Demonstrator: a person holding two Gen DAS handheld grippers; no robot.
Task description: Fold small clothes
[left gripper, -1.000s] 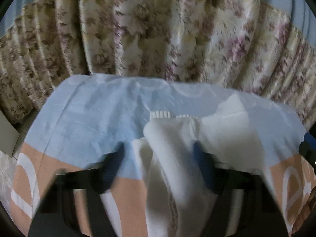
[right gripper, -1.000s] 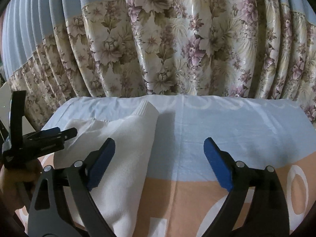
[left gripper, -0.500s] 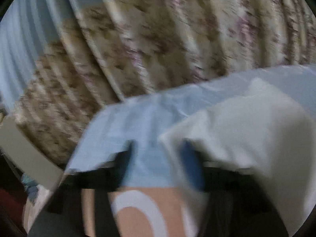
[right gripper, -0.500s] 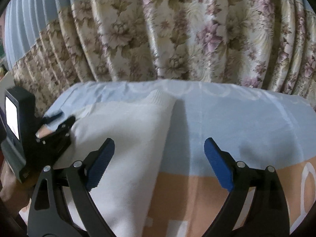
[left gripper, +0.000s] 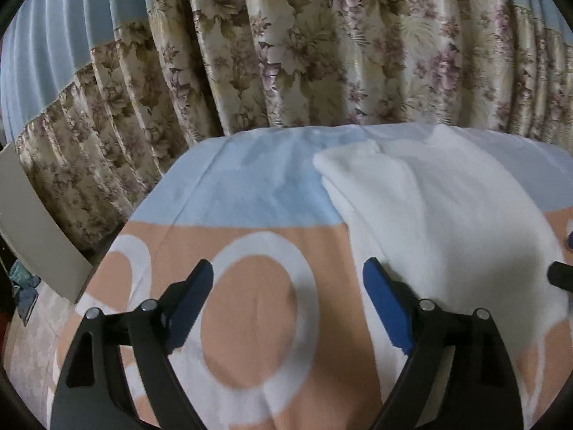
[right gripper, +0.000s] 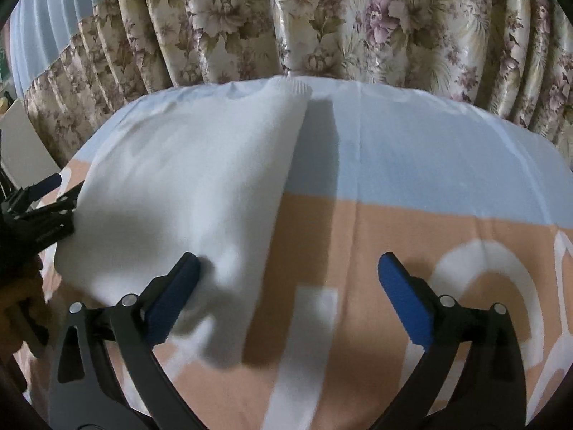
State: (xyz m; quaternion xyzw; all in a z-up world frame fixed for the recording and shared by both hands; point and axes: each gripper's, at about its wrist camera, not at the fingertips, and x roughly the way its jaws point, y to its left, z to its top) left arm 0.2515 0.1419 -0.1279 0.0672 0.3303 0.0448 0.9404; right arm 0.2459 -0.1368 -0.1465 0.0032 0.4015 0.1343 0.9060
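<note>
Left jaws: on left gripper point(left gripper: 288, 295), just opened wide, nothing between.
Right jaws: on right gripper point(right gripper: 286, 283), wide, garment edge between, unpressed.
White garment point(right gripper: 186, 179): folded, flat on patterned sheet point(right gripper: 412, 165).

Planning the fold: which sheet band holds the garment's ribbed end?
The light blue band nearest the curtain; the peach band lies under the white garment's nearer part.

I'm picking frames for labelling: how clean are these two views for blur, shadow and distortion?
Left wrist view: fairly sharp, fisheye bends the floral curtain; soft shadow on the white garment. Right wrist view: near tablecloth slightly smeared, a dark shadow band beside the garment's right edge, black vignette corners.
</note>
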